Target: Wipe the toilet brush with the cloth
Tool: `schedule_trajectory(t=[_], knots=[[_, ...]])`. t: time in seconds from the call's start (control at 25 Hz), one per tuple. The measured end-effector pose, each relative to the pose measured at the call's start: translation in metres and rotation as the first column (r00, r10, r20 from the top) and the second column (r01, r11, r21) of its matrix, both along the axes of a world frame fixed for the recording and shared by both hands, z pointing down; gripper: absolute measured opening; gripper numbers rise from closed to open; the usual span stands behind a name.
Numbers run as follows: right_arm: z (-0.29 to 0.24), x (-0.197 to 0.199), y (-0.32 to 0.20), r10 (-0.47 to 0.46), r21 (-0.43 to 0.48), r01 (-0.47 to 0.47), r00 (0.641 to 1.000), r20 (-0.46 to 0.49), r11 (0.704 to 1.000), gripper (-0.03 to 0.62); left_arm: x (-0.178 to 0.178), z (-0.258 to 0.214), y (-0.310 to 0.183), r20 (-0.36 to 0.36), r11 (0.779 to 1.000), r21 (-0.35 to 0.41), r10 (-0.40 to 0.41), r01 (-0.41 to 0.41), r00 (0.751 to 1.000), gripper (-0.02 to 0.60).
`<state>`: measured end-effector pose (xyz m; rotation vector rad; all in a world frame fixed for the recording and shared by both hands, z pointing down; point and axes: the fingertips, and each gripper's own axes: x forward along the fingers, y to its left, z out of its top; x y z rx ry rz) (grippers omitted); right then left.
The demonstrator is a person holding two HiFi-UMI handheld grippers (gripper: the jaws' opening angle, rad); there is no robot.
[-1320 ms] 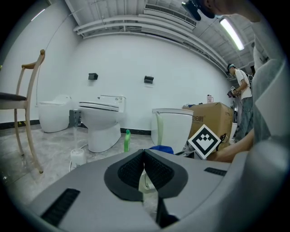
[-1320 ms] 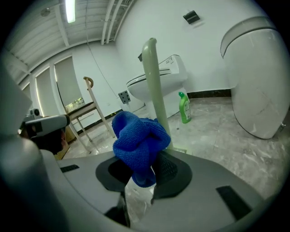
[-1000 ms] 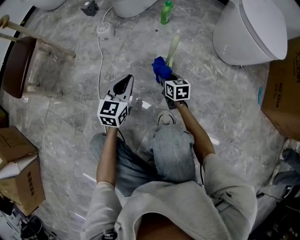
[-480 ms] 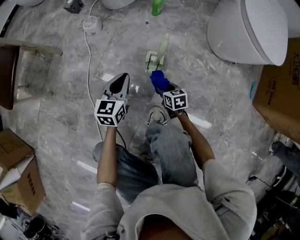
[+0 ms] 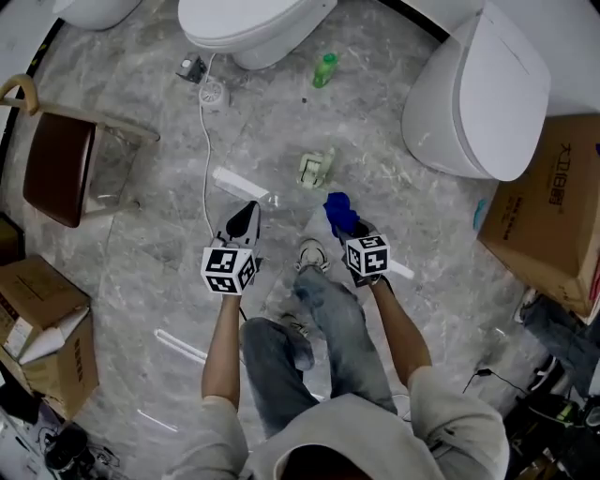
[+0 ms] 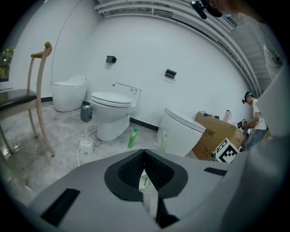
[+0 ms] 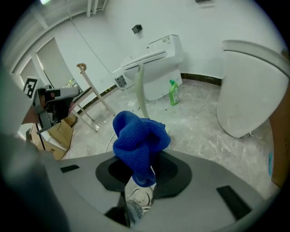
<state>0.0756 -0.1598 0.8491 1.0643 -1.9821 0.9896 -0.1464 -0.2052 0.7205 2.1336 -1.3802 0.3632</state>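
Note:
The pale green toilet brush [image 5: 317, 168] stands upright in its holder on the marble floor, ahead of both grippers and touched by neither. In the right gripper view its handle [image 7: 141, 90] rises behind the blue cloth [image 7: 138, 138]. My right gripper [image 5: 352, 228] is shut on that bunched blue cloth [image 5: 339, 212], which sticks out past the jaws. My left gripper [image 5: 249, 208] is shut with nothing in it, left of the brush. In the left gripper view the brush handle [image 6: 163, 141] shows beyond the gripper [image 6: 144, 154].
Two white toilets [image 5: 253, 23] [image 5: 469, 89] stand ahead, with a green bottle [image 5: 323, 69] between them. A chair [image 5: 58, 155] is at the left, and a white cable [image 5: 204, 159] runs along the floor. Cardboard boxes [image 5: 553, 206] [image 5: 42, 337] sit at both sides. The person's shoe [image 5: 309, 253] is below the grippers.
The view has risen and pulled back. The cloth was against the brush handle a second ago; now both grippers are back from the brush, which stands alone on the floor.

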Motion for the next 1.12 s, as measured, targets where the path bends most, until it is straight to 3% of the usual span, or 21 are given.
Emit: schedule_trajectory(t=[0.28, 0.56, 1.12], knots=[[-0.13, 0.0, -0.009, 0.022, 0.051, -0.022, 1.0, 0.005, 0.998, 0.115, -0.018, -0.105, 0.004, 0.022, 0.999, -0.024, -0.034, 0.034, 0.999, 0.018], [-0.264, -0.009, -0.03, 0.016, 0.18, -0.021, 0.999, 0.03, 0.983, 0.115, -0.028, -0.221, -0.001, 0.041, 0.998, 0.026, -0.056, 0.055, 0.998, 0.018], [-0.484, -0.018, -0.091, 0.034, 0.436, -0.082, 0.993, 0.117, 0.896, 0.115, -0.048, -0.419, -0.021, 0.083, 0.974, 0.213, -0.098, 0.078, 0.992, 0.018]])
